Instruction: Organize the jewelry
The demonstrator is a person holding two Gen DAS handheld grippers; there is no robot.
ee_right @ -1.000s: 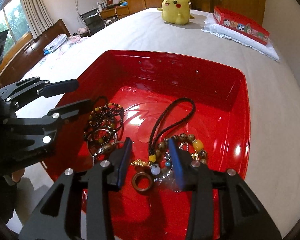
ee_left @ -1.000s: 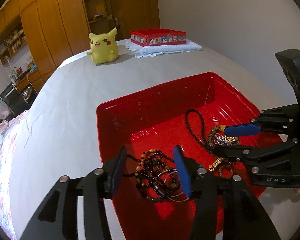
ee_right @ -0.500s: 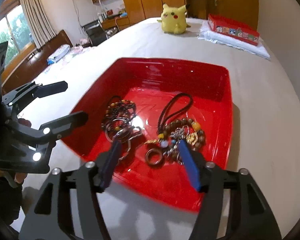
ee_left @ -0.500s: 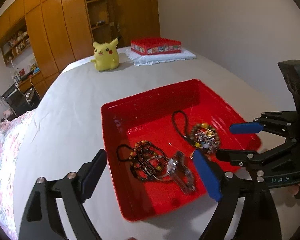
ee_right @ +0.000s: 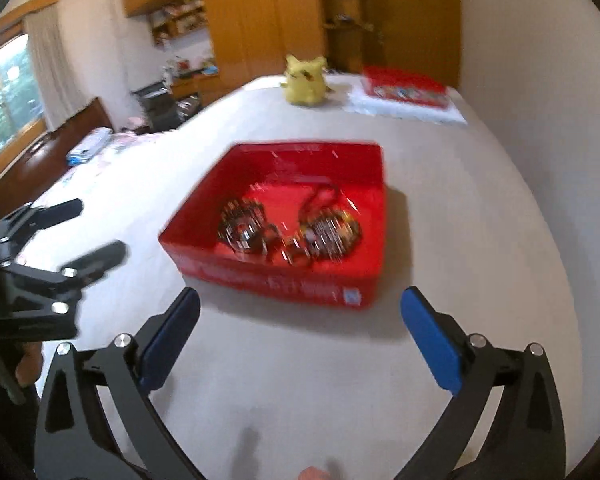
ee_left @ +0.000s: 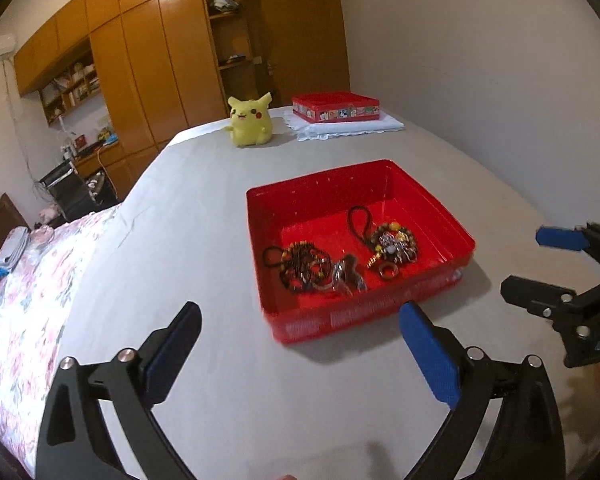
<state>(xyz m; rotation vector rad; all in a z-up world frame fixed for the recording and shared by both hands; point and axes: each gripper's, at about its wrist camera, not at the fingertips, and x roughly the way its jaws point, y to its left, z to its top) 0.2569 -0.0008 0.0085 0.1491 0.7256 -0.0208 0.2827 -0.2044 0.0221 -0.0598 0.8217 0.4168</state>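
Both tongs, left and right, hang wide and empty short of the red tray, whose walls keep the jewelry gathered on the bed.

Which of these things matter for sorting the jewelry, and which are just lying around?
For the job:
red tray
dark bead bracelets
gold bead cluster
brown ring

Lying about:
yellow plush toy
red patterned box
white cloth
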